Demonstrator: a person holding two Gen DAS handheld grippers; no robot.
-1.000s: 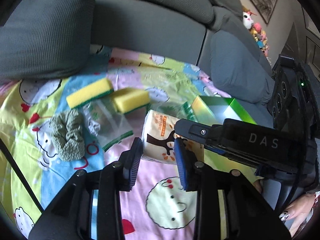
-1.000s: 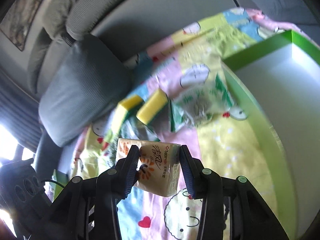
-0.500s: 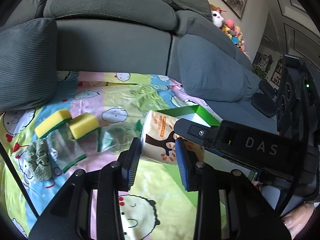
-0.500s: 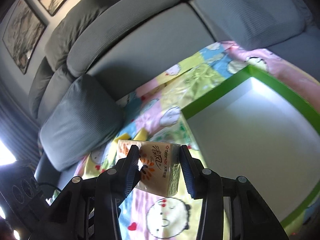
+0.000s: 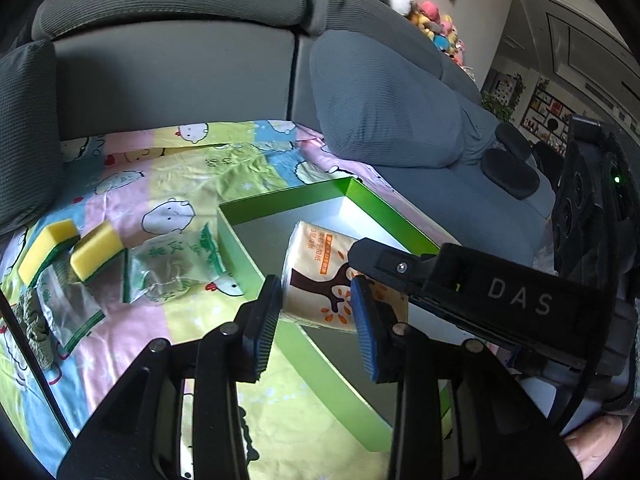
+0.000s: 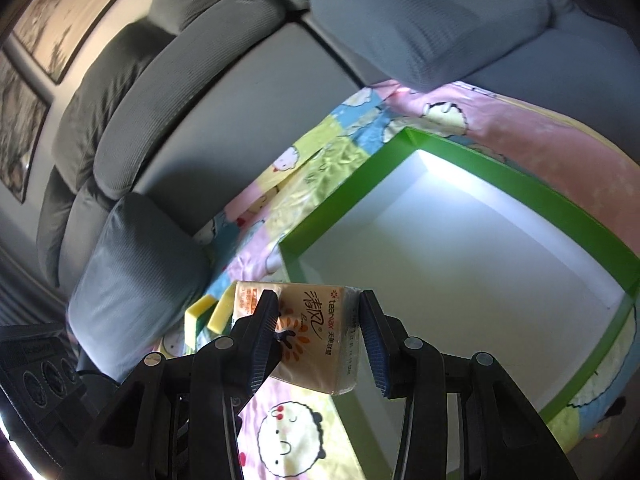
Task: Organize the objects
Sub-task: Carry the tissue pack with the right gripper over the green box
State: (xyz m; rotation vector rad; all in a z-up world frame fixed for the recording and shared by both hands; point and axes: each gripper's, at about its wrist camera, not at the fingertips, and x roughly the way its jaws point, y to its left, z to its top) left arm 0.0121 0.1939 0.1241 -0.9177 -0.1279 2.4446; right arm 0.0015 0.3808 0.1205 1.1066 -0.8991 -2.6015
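Tissue pack [image 6: 316, 336] pinched between both grippers: right gripper [image 6: 318, 338] clamped on one end, left gripper [image 5: 316, 312] seemingly pressing the other, contact partly hidden. Held at lower centre, above the near-left rim of the green box [image 6: 516, 184].

Grey sofa [image 5: 172, 76] with plush toys [image 5: 432, 28] and framed pictures [image 6: 60, 28].

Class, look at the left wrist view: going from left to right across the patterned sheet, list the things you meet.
Green knitted cloth → first yellow sponge → second yellow sponge → clear green-printed packet → tissue pack, clamped by both the left gripper and the right one, over the green box.
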